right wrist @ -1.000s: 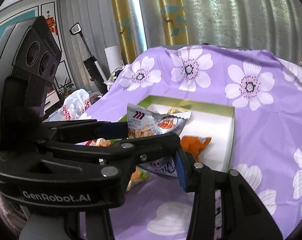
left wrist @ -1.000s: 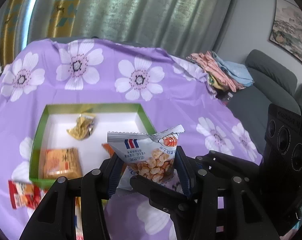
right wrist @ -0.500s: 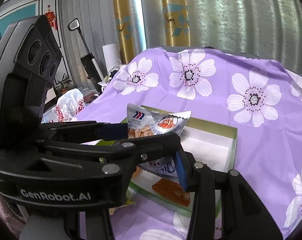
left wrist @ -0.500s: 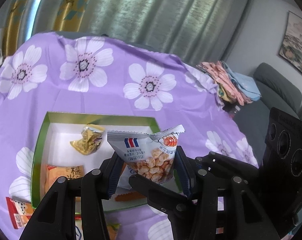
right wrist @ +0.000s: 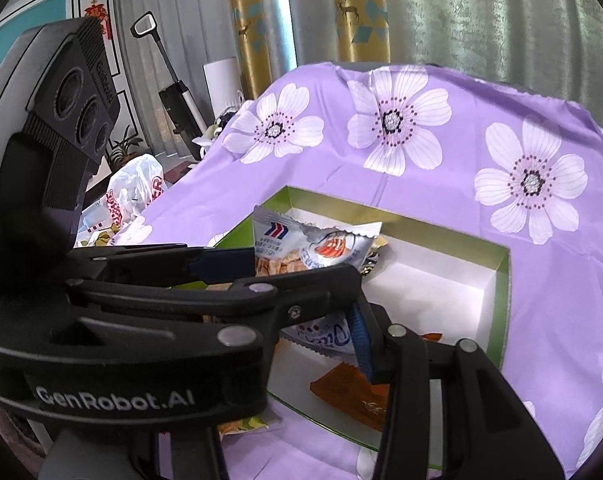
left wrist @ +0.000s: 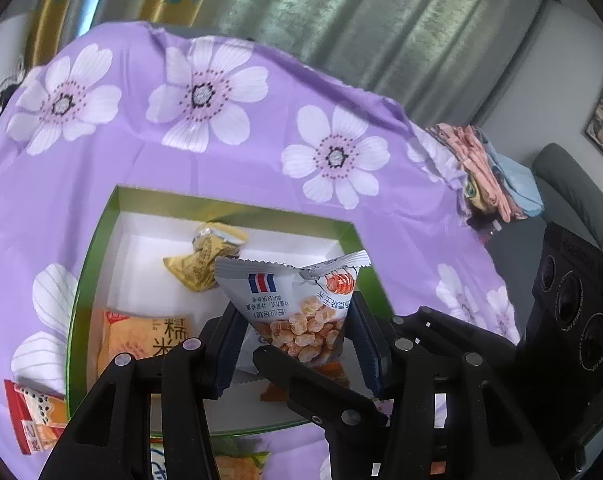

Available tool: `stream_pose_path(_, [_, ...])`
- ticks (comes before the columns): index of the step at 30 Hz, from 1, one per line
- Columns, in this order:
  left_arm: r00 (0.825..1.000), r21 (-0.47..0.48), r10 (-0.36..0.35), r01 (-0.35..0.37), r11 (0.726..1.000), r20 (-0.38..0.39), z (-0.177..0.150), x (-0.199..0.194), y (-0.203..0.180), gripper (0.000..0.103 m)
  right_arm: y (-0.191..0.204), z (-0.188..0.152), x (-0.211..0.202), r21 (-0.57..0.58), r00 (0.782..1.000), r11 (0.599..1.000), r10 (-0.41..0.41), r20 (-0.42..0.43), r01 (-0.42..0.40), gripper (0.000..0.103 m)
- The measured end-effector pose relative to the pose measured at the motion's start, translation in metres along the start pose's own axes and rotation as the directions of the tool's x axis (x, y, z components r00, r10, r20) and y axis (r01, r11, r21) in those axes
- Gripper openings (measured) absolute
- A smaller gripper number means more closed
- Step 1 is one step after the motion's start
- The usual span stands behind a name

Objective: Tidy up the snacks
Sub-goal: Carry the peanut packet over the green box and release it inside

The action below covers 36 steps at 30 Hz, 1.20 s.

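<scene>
My left gripper (left wrist: 295,340) is shut on a silver-white snack bag printed with beans (left wrist: 297,304) and holds it upright above the green-rimmed white box (left wrist: 101,232). The same bag (right wrist: 305,244) shows in the right wrist view, held by the left gripper's black arm. In the box lie a yellow crumpled packet (left wrist: 205,260), an orange packet (left wrist: 145,340) and a dark orange packet (right wrist: 353,396). My right gripper (right wrist: 309,320) sits close beside the left gripper, with a white-blue packet (right wrist: 325,332) between its fingers; its grip is hidden.
A purple flowered cloth (left wrist: 221,152) covers the table. A red-orange packet (left wrist: 33,420) and other loose packets (left wrist: 233,460) lie outside the box at the near edge. Folded clothes (left wrist: 489,172) and a grey sofa (left wrist: 573,192) stand to the right.
Both grippers have moved forward with the bean bag, from the near side of the box to above its interior. The box now sits nearer and lower in both views.
</scene>
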<state>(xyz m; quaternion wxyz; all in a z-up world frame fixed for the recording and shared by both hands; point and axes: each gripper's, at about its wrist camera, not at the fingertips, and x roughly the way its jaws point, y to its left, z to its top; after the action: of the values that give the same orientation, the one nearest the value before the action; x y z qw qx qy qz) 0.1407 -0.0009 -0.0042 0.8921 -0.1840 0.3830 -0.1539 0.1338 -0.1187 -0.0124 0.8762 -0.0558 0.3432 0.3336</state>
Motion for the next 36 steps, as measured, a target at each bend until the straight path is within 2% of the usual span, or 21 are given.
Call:
stream_pose_path(21, [0.993, -0.050, 0.049, -0.054, 0.997, -0.104, -0.003, 0.018, 0.012, 0.051, -0.002, -0.006, 0.022, 0.048, 0.995, 0.999, 0.012, -0.097, -0.007, 0.047])
stream_pose_path(36, [0.993, -0.051, 0.048, -0.053, 0.997, -0.105, -0.003, 0.017, 0.012, 0.051, -0.001, -0.004, 0.022, 0.041, 0.994, 0.999, -0.006, -0.106, 0.011, 0.047])
